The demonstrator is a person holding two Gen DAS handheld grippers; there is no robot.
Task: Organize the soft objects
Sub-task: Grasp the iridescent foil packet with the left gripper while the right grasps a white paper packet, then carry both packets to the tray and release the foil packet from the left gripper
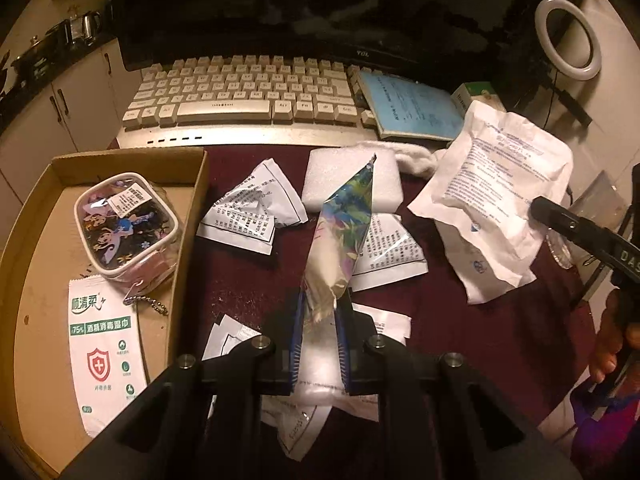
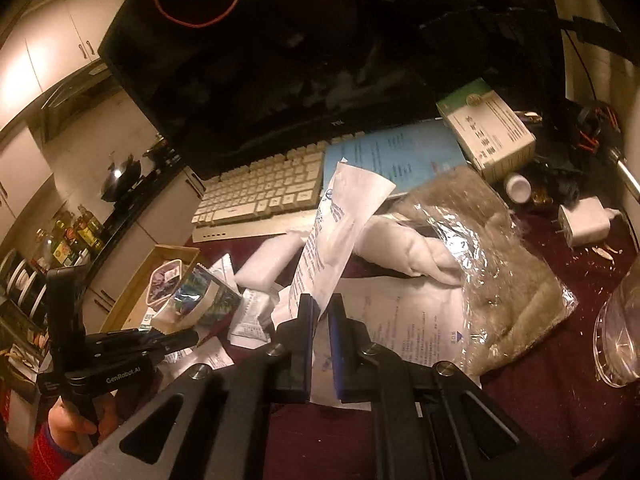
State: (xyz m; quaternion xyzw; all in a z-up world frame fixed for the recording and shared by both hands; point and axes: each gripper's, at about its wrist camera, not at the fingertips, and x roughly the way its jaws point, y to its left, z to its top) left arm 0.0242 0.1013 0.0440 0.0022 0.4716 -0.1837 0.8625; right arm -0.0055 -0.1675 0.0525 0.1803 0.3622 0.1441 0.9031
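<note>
Mid-sort, both grippers loaded. Left gripper (image 1: 320, 312) pinching a colourful pouch (image 1: 344, 224), lifted over the maroon tabletop (image 1: 460, 320); cardboard tray (image 1: 36, 248) at nine o'clock, likely next, calling for a leftward swing and release. Right gripper (image 2: 322, 308) pinching a white packet (image 2: 332, 236). Keyboard (image 1: 240, 92) and dark monitor (image 1: 280, 8) at twelve; kitchen cabinets beyond.

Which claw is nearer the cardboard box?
Left. The left claw, shut on a colourful packet, sits just beside the cardboard box; the right claw, holding a white pouch, is farther off.
</note>
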